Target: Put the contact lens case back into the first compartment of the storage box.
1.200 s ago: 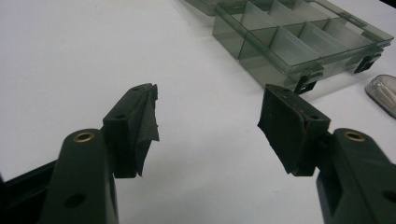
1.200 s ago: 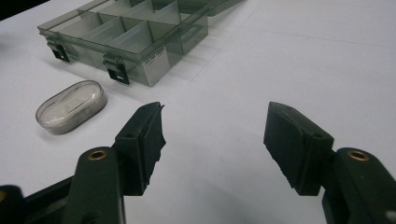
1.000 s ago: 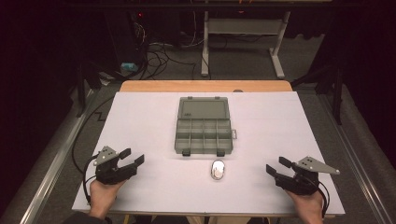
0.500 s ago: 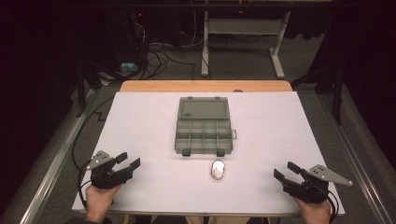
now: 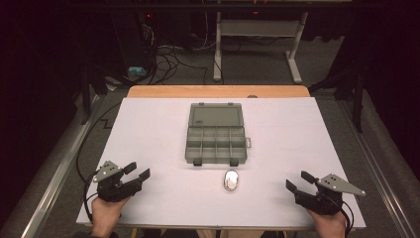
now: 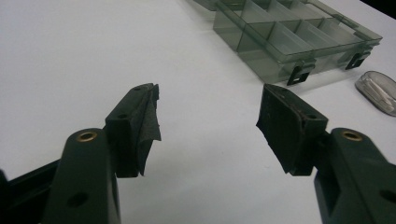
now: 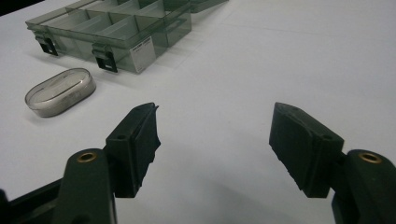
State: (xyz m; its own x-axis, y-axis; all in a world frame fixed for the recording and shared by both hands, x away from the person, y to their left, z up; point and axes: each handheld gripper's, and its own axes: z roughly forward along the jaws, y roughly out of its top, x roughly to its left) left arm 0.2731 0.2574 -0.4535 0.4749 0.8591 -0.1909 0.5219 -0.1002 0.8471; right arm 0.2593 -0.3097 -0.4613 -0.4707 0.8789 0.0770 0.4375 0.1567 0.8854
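At table's near edge: two hand-held grippers wait low in the high view, a person's hands behind them, all resting over the white table (image 5: pixel 148 129).
Left gripper (image 5: pixel 136 173): lower left of the high view, jaws apart with only bare table between them, holding nothing.
Right gripper (image 5: pixel 298 181): lower right of the high view, jaws likewise spread wide and empty.
Small case (image 5: pixel 231 180): an oval clear capsule with something pale inside, lying flat at lower centre of the high view, just below the organiser and well apart from both grippers.
Compartment box (image 5: pixel 216 133): a smoky clear organiser at centre frame, its lid laid open toward the top of the frame, latches facing the person; the compartments look empty, though the tint makes that hard to confirm.
Likely work: the small case appears to be the thing to pick up, perhaps for the box.
Risk, slipping: its rounded, glossy shell may squirt out of the pads if pinched off-centre or across the long way.
Risk, knocking: a low approach from either side could shove the case against the latches (image 7: pixel 104 59) or skate it along the smooth sheet.
Risk, popping: a hard squeeze might spring the case open and spill its contents.
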